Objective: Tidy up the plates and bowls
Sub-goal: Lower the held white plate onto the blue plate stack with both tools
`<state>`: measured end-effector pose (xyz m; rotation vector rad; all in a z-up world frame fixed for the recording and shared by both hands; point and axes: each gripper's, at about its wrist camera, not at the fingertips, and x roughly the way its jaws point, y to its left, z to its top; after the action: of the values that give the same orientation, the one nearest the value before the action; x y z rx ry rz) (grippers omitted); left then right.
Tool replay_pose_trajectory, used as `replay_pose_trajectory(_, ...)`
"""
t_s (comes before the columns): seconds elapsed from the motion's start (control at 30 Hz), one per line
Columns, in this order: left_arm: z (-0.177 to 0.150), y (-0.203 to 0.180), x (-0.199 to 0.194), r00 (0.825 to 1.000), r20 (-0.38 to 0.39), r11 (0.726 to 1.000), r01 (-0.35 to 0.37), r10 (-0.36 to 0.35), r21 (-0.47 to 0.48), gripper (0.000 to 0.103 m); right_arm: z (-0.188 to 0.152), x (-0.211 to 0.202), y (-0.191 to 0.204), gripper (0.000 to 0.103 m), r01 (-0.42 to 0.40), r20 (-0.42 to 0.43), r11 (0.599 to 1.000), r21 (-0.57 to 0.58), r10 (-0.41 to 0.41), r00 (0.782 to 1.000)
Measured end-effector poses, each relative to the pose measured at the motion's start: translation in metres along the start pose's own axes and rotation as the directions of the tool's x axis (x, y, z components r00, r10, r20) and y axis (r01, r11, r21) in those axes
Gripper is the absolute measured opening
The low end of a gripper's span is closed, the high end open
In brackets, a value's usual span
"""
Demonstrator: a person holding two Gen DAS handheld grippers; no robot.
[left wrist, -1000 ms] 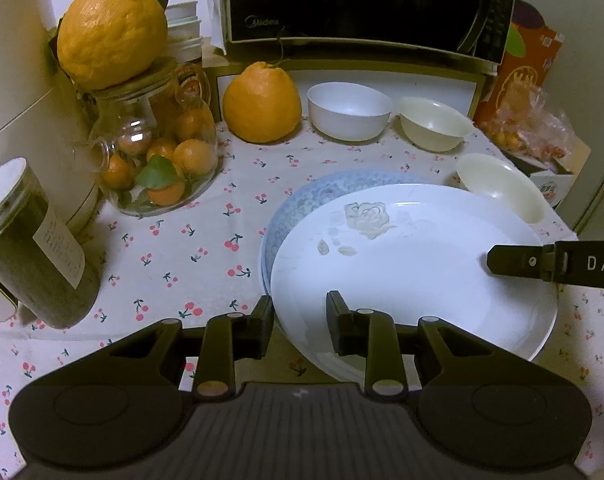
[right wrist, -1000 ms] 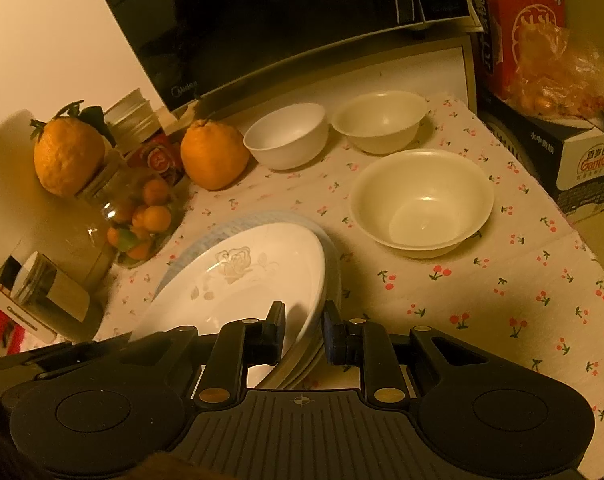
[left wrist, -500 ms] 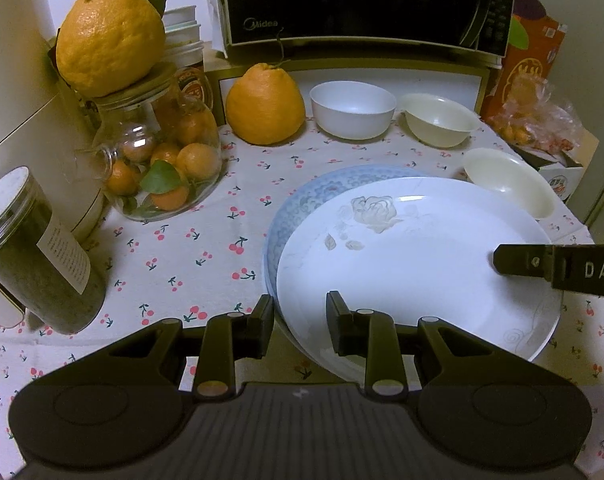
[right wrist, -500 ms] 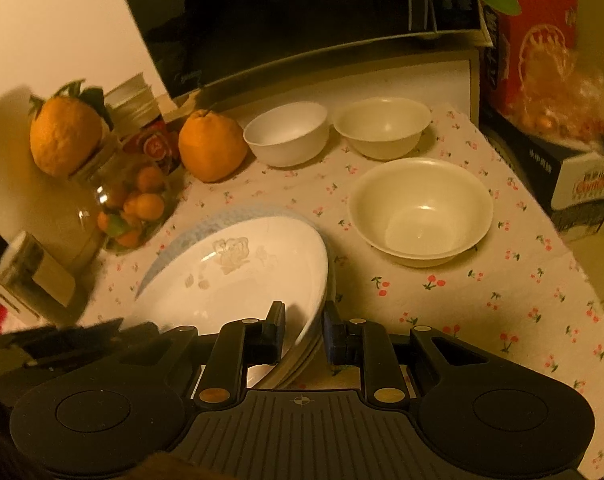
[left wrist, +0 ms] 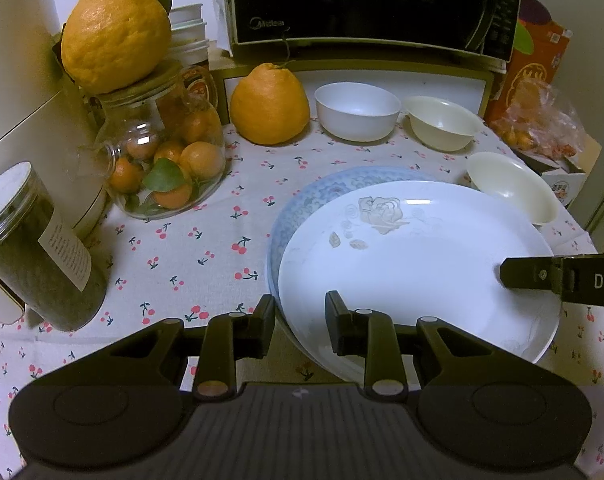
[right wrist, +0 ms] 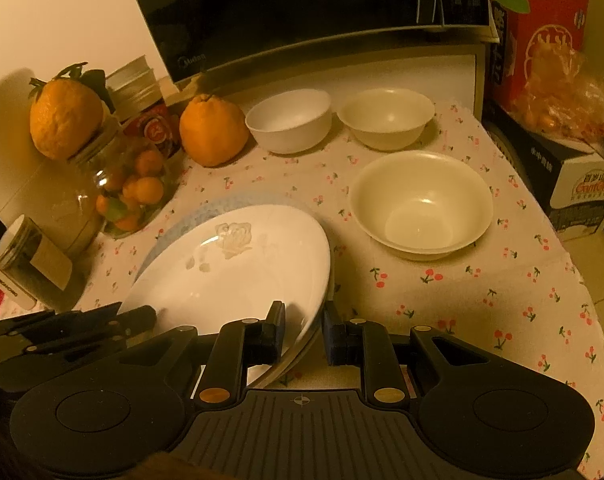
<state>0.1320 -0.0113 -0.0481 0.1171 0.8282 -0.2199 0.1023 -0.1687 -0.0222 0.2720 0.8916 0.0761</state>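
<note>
On the cherry-print cloth that covers the bench (left wrist: 206, 248), just in front of a black microwave (left wrist: 365, 4), a white plate (left wrist: 413, 264) printed with a pale rose is held tilted over a blue-patterned plate (left wrist: 302, 196), which lies beneath it on the cloth. The left hand-held gripper (left wrist: 300, 320) is clamped on the white plate's near-left rim, one jaw above and one below. The right hand-held gripper (right wrist: 303, 330) pinches the opposite rim the same way, and its dark finger shows across the plate in the left view. Whether the lower jaws also catch the blue plate cannot be told.

As a judgement, the work is at an early to middle stage. The two plates are gathered into one pile, though the top one is not yet lying flat. Three bowls stand apart and unstacked: a white bowl (left wrist: 357, 110) closest to the microwave, a cream bowl (left wrist: 441, 122) just beside it, and a larger cream bowl (right wrist: 419, 204) near the plates, away from the microwave. Nesting them is likely what remains.

Both plates are smooth, glossy, shallow and round, probably ceramic. All three bowls are plain, deep and round, with a soft shine. The cloth looks matte and woven. Near the microwave also stand a large bumpy orange fruit (left wrist: 270, 104) and a clear glass jar (left wrist: 162, 156) of small oranges.
</note>
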Motion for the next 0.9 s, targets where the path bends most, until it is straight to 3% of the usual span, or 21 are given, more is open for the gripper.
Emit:
replay_pose_trajectory(0.33,0.001,0.010,0.000,1.000,-0.018,0.997,0.023,-0.024,-0.074,0.023,0.003,0.001,-0.011,0.016,-0.041,-0.042,0.993,0.112,0.046,0.998)
replay_pose_trajectory(0.9,0.002,0.003,0.002,0.999,-0.051,0.998,-0.010,0.006,-0.066,0.029,0.006,0.012,0.007,0.013,0.088,-0.070,0.992,0.092,-0.081,0.994)
